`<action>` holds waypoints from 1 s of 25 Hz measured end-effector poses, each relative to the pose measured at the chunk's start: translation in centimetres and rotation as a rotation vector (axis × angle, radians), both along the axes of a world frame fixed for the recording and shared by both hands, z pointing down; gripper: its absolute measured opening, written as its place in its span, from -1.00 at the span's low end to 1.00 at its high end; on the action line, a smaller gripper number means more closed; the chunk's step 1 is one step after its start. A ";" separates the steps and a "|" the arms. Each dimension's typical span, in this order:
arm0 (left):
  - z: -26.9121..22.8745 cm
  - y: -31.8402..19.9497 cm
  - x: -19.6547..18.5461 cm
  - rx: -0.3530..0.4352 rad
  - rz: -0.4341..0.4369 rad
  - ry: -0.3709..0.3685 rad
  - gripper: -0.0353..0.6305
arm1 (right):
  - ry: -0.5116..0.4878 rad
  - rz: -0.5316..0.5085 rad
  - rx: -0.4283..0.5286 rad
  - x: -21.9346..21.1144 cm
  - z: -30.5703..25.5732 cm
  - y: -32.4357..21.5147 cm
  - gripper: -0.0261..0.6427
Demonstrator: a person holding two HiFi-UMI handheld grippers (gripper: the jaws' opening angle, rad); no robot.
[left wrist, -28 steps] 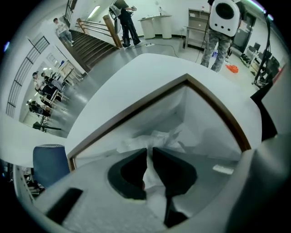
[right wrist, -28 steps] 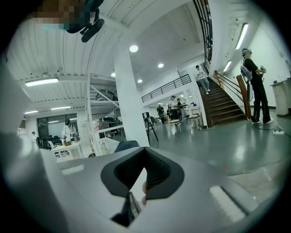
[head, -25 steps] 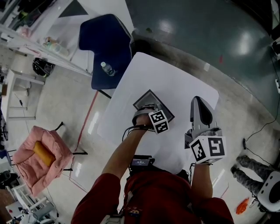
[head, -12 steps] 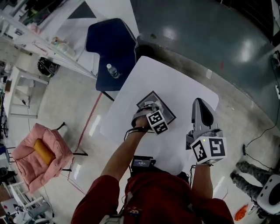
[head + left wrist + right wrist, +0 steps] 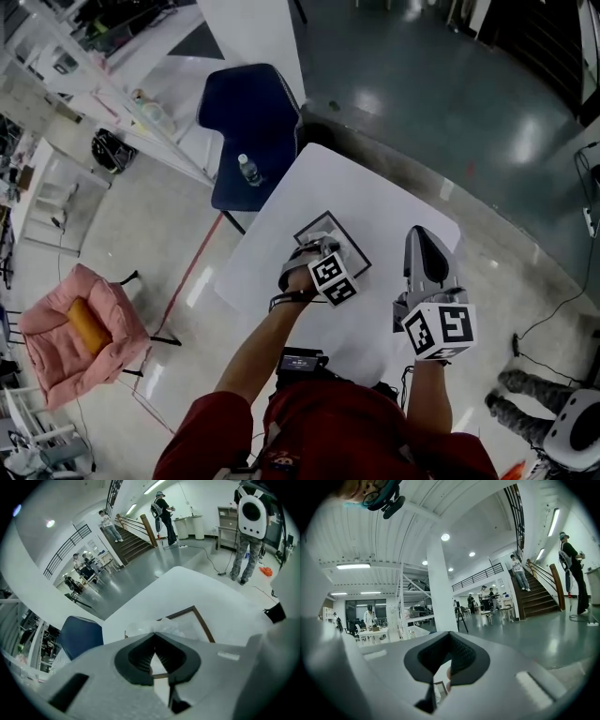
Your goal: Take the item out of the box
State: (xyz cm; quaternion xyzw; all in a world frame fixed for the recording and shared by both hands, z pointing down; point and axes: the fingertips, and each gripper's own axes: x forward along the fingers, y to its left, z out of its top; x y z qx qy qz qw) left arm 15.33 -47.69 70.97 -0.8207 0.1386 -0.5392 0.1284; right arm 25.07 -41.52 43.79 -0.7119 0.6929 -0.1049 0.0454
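On the white rectangular counter (image 5: 361, 187) lies a flat, dark-framed box (image 5: 342, 234). From where I stand, the person in the red top leans over it with a tool in each hand. The left tongs (image 5: 154, 633) point steeply down over the box and are clenched tight at the tips on a clear, crinkled plastic bag (image 5: 143, 627). That bag bunches out just beyond the pads, above the box's brown rim (what is inside the plastic I cannot make out). The right tongs (image 5: 449, 632) are held level, just beside the box on its right and clear of it. Their pads are pressed together with nothing caught between them, aimed out across the hall towards a white column (image 5: 439, 588) and a staircase (image 5: 536, 592). Beyond the far-left corner of the counter stands a dark blue chair (image 5: 251, 122) with a small clear water bottle (image 5: 248, 170) lying on its seat. Well apart, off to the left on the pale floor, sits a pink padded chair (image 5: 56, 352) with an orange roll (image 5: 82, 324) on its cushion.
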 end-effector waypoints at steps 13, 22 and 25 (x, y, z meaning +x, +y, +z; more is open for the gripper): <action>-11.0 4.4 0.6 -0.002 -0.198 0.277 -0.88 | 0.006 -0.016 0.056 0.1 -4.7 5.0 -0.92; -19.1 7.0 0.3 0.073 -0.327 0.522 -0.88 | 0.015 -0.030 0.095 -0.3 -5.9 8.3 -0.92; -21.6 7.9 -0.1 0.098 -0.373 0.616 -0.88 | 0.020 -0.034 0.108 -0.3 -6.4 9.4 -0.92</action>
